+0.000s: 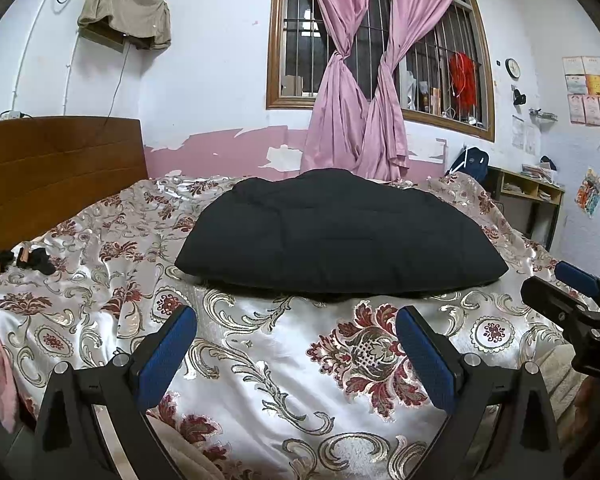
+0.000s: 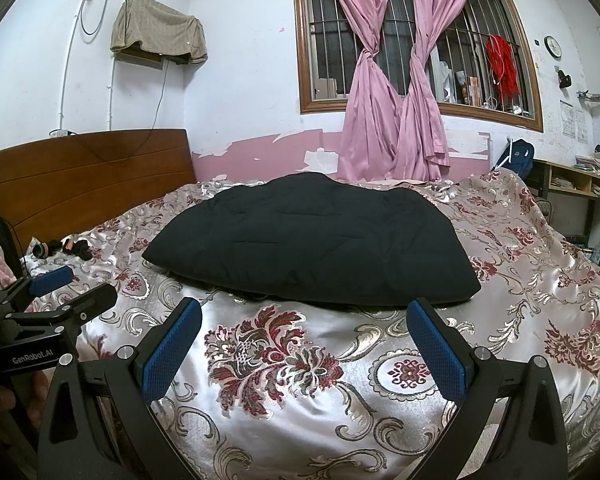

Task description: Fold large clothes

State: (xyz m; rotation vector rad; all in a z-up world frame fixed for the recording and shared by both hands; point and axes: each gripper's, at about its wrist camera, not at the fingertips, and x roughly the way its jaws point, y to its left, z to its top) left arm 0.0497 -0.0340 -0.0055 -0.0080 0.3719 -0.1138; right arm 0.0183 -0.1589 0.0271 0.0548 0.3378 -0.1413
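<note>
While both grippers are hovering over the near edge of the bed, nothing is lying between their fingers. Starting at nine o'clock in the left wrist view, a brown headboard (image 1: 56, 168) is standing against the wall, and some small dark items (image 1: 36, 260) are lying on the bedspread (image 1: 260, 360) just in front of it. At seven o'clock a pink cloth (image 1: 0, 376) is hanging at the frame's edge. The left gripper (image 1: 296, 344) is sitting at six o'clock with its jaws spread wide, its blue pads (image 1: 168, 356) gripping nothing and standing apart from the fabric ahead. At the centre, toward twelve o'clock from the gripper, the black garment (image 1: 340, 236) is lying folded into a thick, puffy bundle on the bedspread, its near edge just beyond the fingertips. Behind it, pink curtains (image 1: 356, 80) are hanging knotted before a barred window (image 1: 300, 40). At three o'clock the right gripper (image 1: 572, 292) is poking in from the side. In the right wrist view, the left gripper (image 2: 56, 284) is showing at nine o'clock, while the right gripper (image 2: 304, 340) is also holding its jaws wide open and empty, with the garment (image 2: 312, 240) lying just past them. At two o'clock a shelf (image 2: 580, 184) is standing by the wall.
</note>
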